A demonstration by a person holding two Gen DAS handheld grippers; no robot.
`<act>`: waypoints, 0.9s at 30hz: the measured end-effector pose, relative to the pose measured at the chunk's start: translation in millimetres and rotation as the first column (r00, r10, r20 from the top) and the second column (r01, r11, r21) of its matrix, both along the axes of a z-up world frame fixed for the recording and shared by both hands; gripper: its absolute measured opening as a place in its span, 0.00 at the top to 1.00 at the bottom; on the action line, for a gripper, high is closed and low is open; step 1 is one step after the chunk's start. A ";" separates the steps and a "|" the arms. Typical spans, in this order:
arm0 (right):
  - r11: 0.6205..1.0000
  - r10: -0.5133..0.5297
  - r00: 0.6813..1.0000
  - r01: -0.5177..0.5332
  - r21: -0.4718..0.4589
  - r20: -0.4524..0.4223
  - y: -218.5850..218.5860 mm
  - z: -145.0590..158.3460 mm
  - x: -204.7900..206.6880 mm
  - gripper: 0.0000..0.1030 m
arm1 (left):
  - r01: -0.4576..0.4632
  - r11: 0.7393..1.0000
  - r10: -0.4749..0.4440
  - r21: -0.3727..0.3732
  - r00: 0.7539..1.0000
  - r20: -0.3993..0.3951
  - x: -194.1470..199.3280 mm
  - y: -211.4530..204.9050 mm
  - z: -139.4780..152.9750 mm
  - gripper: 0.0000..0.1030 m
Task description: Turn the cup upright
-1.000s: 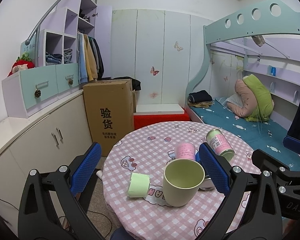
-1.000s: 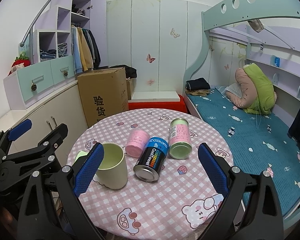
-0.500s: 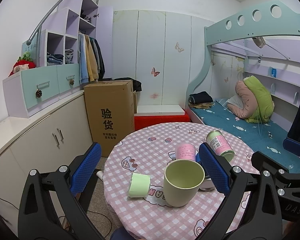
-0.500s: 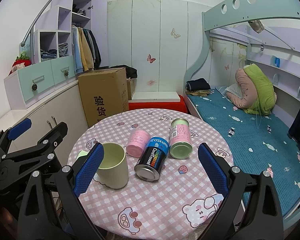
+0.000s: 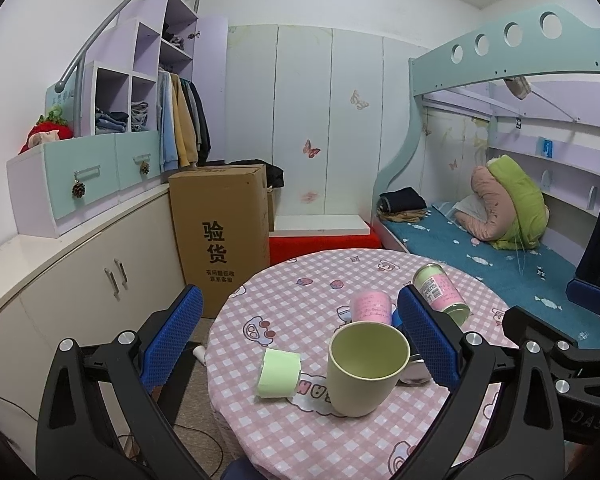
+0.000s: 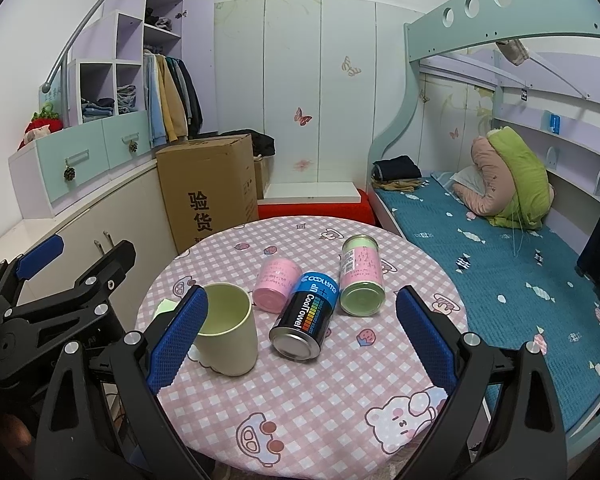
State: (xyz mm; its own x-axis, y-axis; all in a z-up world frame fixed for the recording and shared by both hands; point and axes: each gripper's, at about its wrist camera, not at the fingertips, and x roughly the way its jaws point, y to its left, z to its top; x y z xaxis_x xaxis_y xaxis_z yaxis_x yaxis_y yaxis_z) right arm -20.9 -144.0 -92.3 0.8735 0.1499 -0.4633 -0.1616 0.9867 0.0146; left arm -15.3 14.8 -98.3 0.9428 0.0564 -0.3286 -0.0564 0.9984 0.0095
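A pale green cup (image 5: 364, 368) stands upright, mouth up, on the round table with a pink checked cloth (image 5: 300, 292). It also shows in the right wrist view (image 6: 226, 334). My left gripper (image 5: 300, 348) is open and empty, held back from the table's near edge with the cup between its fingers' lines of sight. My right gripper (image 6: 300, 344) is open and empty, above the table's near side; its left finger (image 6: 178, 336) overlaps the cup in view.
Three cans lie on their sides: pink (image 6: 278, 286), black and blue (image 6: 306, 320), green and pink (image 6: 360, 276). A small green roll (image 5: 280, 372) lies left of the cup. A cardboard box (image 5: 220, 236) and cabinets stand left, a bed (image 5: 500, 256) right.
Both grippers have drifted slightly back and up from the table. The cup and cans have not moved.
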 end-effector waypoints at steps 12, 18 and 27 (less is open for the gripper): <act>1.000 0.001 1.000 -0.001 0.007 0.002 -2.7 -0.7 -1.4 0.11 | -0.007 1.000 0.007 0.014 1.000 0.007 0.5 -2.8 2.4 0.05; 1.000 0.001 1.000 -0.001 0.006 0.006 -3.1 1.0 -1.6 0.11 | -0.008 1.000 0.008 0.014 1.000 0.011 -1.0 -3.3 5.2 0.05; 1.000 -0.001 1.000 0.001 0.004 0.010 -2.8 2.4 -2.1 0.11 | -0.001 1.000 0.001 0.009 1.000 0.007 -1.1 -3.0 7.7 0.05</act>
